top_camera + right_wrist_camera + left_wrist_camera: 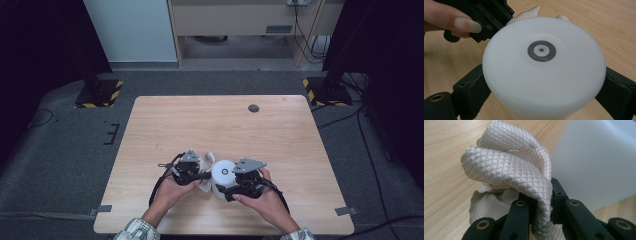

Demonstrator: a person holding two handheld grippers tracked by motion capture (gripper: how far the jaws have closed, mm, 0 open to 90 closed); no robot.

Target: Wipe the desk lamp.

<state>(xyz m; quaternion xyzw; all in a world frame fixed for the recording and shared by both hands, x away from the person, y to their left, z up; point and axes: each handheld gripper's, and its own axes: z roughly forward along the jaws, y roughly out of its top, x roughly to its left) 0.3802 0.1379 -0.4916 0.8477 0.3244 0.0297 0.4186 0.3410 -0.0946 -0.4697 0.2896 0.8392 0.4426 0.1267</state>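
- White cylinder [544,72], lower centre of the high view, gripped by its sides between right gripper [231,189] jaws, steadied for wiping.
- Quilted cloth [509,170] bunched, pinched tight in left gripper [541,205], pressed beside the cylinder's wall.
- Wooden table [200,125] beneath both.

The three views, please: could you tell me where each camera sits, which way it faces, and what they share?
High view: above the person's side, facing forward and down on the table; forearms, both hands and tools show.
Left gripper view: rides the left tool, facing along jaws shut on the quilted cloth.
Right gripper view: rides the right tool, facing the white cylinder between its jaws; fingers show.
Shared: cloth and cylinder.
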